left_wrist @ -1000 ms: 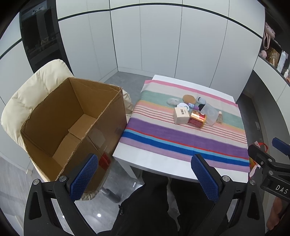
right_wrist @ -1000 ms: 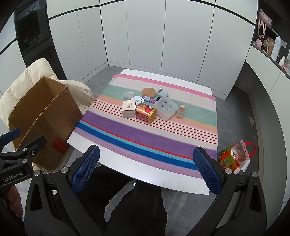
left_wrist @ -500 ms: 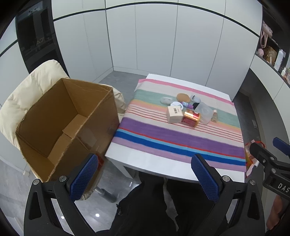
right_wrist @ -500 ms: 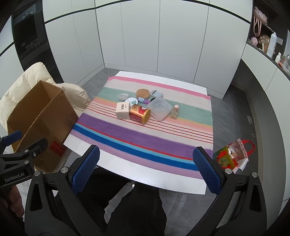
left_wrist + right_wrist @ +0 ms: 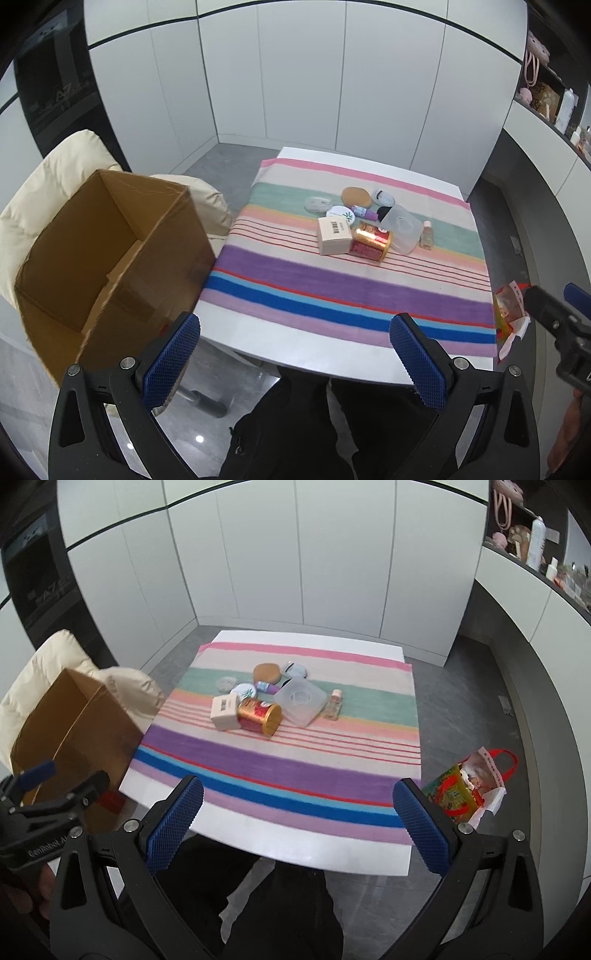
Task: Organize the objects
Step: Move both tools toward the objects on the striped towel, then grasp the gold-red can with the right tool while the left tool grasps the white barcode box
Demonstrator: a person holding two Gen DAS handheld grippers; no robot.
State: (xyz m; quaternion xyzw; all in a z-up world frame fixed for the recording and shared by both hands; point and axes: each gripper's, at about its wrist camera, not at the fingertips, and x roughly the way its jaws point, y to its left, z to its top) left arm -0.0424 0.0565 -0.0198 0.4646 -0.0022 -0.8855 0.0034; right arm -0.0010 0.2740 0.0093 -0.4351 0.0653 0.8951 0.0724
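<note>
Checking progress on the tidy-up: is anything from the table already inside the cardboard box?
No, the cardboard box shows only its own bare flaps inside, and the items still sit clustered on the striped cloth.

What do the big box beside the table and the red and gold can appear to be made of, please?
The box looks like plain brown cardboard: matte, with raw edges and folded flaps. The can seems to be glossy printed metal, judging by its bright glints, though foil-wrapped card is possible.

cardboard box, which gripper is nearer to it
Left. The left gripper hangs just beside the cardboard box, off the table's left edge; the right gripper is further right, before the table's front.
</note>
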